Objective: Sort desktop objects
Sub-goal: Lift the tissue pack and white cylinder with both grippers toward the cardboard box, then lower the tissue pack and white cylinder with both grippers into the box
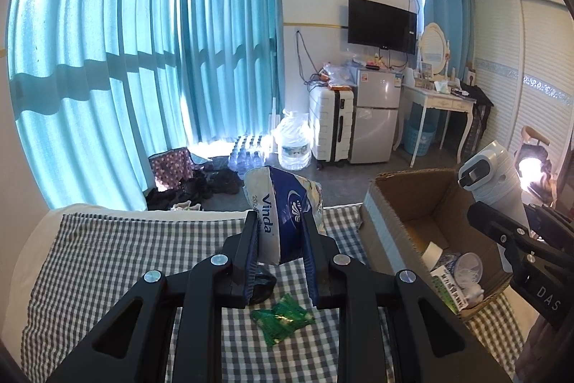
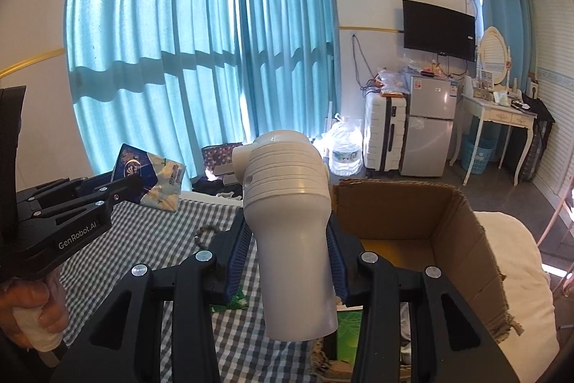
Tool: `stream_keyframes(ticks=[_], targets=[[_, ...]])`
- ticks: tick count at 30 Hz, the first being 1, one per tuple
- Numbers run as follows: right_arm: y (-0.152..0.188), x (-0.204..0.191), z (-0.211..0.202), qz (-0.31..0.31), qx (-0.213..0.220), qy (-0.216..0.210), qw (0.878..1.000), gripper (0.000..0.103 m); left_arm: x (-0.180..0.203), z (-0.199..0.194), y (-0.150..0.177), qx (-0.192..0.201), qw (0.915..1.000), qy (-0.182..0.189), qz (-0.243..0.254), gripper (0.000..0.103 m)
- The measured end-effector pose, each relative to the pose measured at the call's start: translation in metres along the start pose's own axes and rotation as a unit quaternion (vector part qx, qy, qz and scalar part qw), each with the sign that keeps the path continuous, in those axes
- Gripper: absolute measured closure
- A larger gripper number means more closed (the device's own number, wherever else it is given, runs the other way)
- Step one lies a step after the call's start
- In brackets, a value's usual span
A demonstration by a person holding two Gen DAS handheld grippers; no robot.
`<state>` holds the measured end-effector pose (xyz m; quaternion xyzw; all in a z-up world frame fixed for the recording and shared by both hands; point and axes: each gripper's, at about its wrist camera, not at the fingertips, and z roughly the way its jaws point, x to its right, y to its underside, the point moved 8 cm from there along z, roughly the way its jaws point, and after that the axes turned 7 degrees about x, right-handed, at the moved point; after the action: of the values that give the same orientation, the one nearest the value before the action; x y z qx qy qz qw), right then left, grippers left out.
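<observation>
My left gripper (image 1: 280,225) is shut on a blue and white Vinda tissue pack (image 1: 283,203) and holds it above the checked cloth; the pack also shows in the right wrist view (image 2: 150,178). My right gripper (image 2: 287,232) is shut on a grey hair dryer (image 2: 287,203), held upright beside the open cardboard box (image 2: 459,221). In the left wrist view the dryer (image 1: 491,174) hovers over the box (image 1: 391,200). A green wrapper (image 1: 283,314) and a small black object (image 1: 262,286) lie on the cloth under the left gripper.
The box holds a bottle, a clear lid (image 1: 470,266) and a green carton (image 1: 448,293). A bead bracelet (image 2: 204,234) lies on the checked cloth (image 1: 125,257). A white pillow (image 2: 516,257) sits right of the box. Beyond are curtains, a suitcase, a fridge and a dressing table.
</observation>
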<state>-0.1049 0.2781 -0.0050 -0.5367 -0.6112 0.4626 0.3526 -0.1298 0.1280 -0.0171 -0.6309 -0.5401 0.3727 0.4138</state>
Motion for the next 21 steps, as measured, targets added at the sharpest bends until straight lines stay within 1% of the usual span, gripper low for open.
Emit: stream_keyframes(ticks=[14,21], targets=[[-0.017,0.035,-0.031,0.014,0.026,0.029,0.999,0.063,0.054,-0.007,-0.015,0.009,0.9995,0.03,0.007,0.081],[-0.021,0.062,-0.046,0.023,0.036,0.046,0.998,0.063,0.09,-0.003,-0.018,0.007,0.9987,0.044,0.023,0.081]])
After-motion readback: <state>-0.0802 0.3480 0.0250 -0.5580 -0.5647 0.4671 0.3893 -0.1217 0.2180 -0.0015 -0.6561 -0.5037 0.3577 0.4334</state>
